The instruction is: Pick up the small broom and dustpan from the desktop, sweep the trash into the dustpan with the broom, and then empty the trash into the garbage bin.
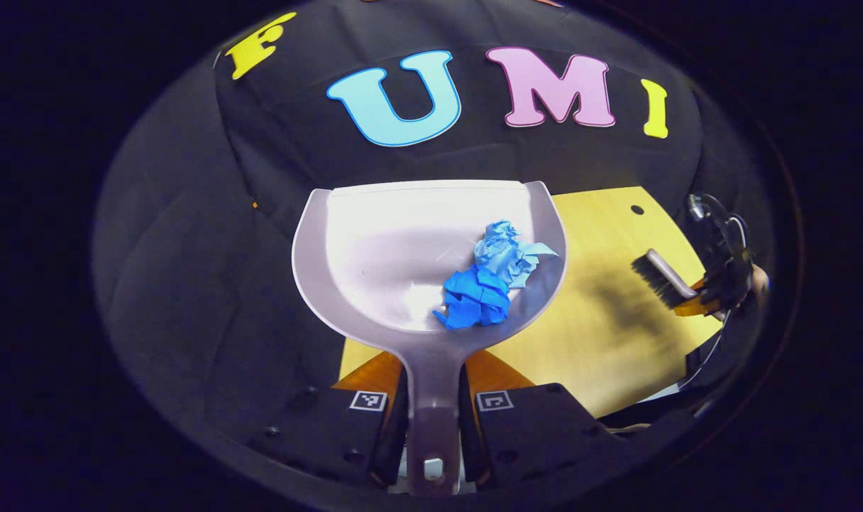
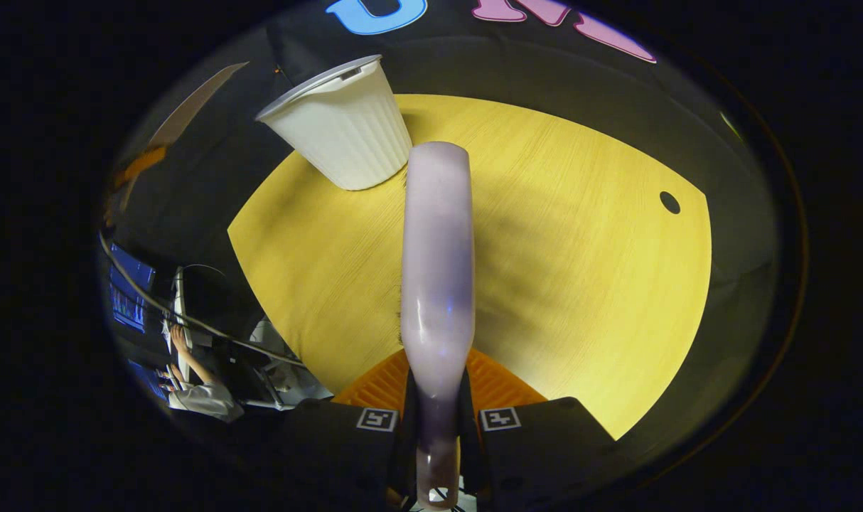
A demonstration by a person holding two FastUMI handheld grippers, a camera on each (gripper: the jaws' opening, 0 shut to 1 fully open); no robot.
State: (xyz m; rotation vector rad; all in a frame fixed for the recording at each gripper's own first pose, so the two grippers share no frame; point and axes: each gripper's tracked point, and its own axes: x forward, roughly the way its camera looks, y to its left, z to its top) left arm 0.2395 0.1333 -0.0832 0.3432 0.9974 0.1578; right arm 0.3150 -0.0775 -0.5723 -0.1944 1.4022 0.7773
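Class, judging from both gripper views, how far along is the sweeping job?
Done: blue crumpled paper lies in the dustpan. In hand: left gripper clamps the dustpan handle, right gripper the broom. Left: emptying it into the white bin.

The dustpan (image 1: 403, 256) looks like smooth, glossy pale plastic that catches the light, and the trash (image 1: 490, 279) in it is crumpled blue paper, matt and creased. The broom (image 2: 437, 284) has a shiny, smooth plastic back in the right gripper view and dark, rough bristles in the left gripper view. The table (image 2: 581, 270) is matt yellow wood with fine grain, and the garbage bin (image 2: 342, 124) is ribbed white plastic.
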